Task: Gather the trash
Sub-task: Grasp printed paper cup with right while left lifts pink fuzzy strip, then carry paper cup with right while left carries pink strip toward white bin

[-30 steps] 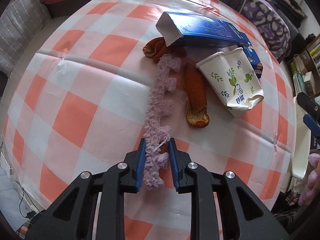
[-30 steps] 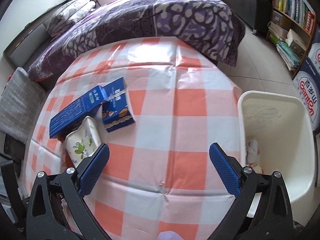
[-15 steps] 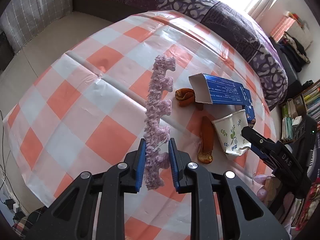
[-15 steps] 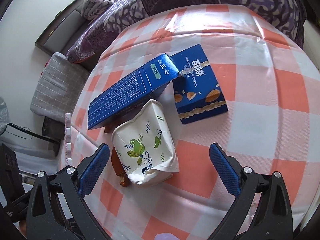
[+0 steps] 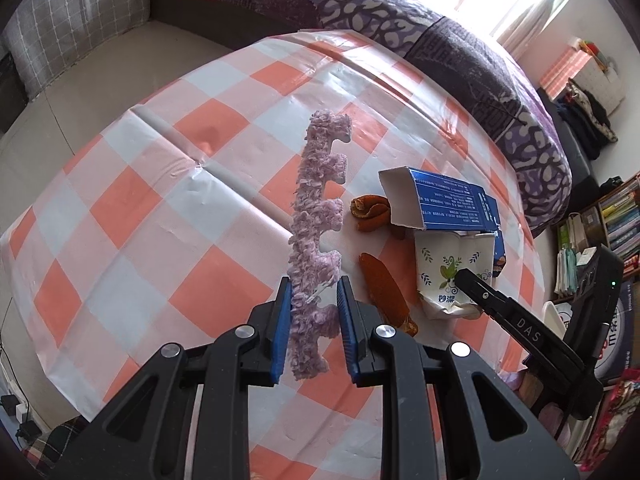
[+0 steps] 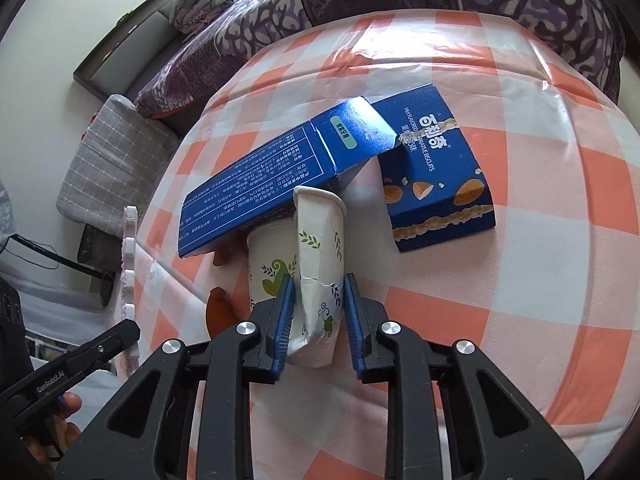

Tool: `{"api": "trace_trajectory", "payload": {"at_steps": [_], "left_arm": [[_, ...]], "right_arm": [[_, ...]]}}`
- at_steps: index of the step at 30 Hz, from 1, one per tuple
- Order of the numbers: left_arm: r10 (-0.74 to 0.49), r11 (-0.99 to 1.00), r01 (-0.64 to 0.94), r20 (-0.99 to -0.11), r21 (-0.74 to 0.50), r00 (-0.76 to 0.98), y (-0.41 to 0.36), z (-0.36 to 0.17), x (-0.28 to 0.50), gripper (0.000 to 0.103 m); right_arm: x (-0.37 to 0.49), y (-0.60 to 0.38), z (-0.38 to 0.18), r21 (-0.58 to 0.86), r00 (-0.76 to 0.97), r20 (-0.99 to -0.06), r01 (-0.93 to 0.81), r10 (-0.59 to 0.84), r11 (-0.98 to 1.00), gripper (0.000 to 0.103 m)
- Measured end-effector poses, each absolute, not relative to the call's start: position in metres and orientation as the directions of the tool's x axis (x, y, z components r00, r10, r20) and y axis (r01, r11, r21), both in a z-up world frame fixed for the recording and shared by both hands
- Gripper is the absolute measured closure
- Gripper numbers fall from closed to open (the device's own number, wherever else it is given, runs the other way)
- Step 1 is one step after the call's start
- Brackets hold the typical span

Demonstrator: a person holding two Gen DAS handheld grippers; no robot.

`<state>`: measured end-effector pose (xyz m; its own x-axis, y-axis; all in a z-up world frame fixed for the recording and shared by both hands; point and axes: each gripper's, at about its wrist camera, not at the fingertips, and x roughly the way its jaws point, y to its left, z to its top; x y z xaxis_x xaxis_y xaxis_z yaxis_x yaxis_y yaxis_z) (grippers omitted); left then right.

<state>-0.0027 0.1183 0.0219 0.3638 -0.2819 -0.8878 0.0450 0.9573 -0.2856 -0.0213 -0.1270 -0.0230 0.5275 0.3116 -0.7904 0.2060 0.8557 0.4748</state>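
Note:
My left gripper [image 5: 314, 316] is shut on a fuzzy purple strip [image 5: 316, 208] and holds it up above the checked tablecloth [image 5: 160, 208]. My right gripper [image 6: 318, 312] is shut on a crushed white paper cup [image 6: 320, 248] with green leaf print, which still rests on the table. The cup [image 5: 452, 268] and the right gripper's body [image 5: 520, 332] show in the left wrist view. Orange peels [image 5: 384, 288] lie beside the cup. An open blue carton [image 6: 272, 176] leans over the cup, and a blue biscuit box [image 6: 432, 168] lies flat to its right.
A purple patterned bed [image 5: 400, 12] runs behind the table. A grey cushion [image 6: 108, 164] sits at the left. Bookshelves [image 5: 616, 220] stand at the right. The left gripper's tip [image 6: 80, 356] shows at the lower left of the right wrist view.
My right gripper moved in over the paper cup and closed on it. My left gripper lifted the purple strip higher off the table.

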Motion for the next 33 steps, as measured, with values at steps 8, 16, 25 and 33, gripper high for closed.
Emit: {"api": "trace_trajectory", "payload": {"at_steps": [8,16,25,33], "left_arm": [[-0.221,0.972,0.044,-0.823,-0.232,0.523,0.114,0.048,-0.011,0.08],[-0.089,0.995,0.041,-0.684,-0.086,0.724,0.089,0.083,-0.029,0.08],[-0.094,0.995,0.055,-0.645,-0.08,0.758,0.058,0.091,-0.037,0.08],[-0.15,0.989,0.121,-0.621,-0.09,0.769,0.028,0.102,-0.05,0.08]], "right_arm": [[-0.043,-0.125,0.019,0.358,0.659,-0.739,0.205,0.142,0.911,0.08],[-0.07,-0.12,0.07,0.147,0.783,-0.608,0.274,-0.132,0.95,0.08],[-0.1,-0.13,0.101,0.063,0.825,-0.497,0.343,-0.268,0.937,0.08],[-0.11,-0.147,0.106,0.044,0.812,-0.494,0.38,-0.311,0.924,0.08]]}}
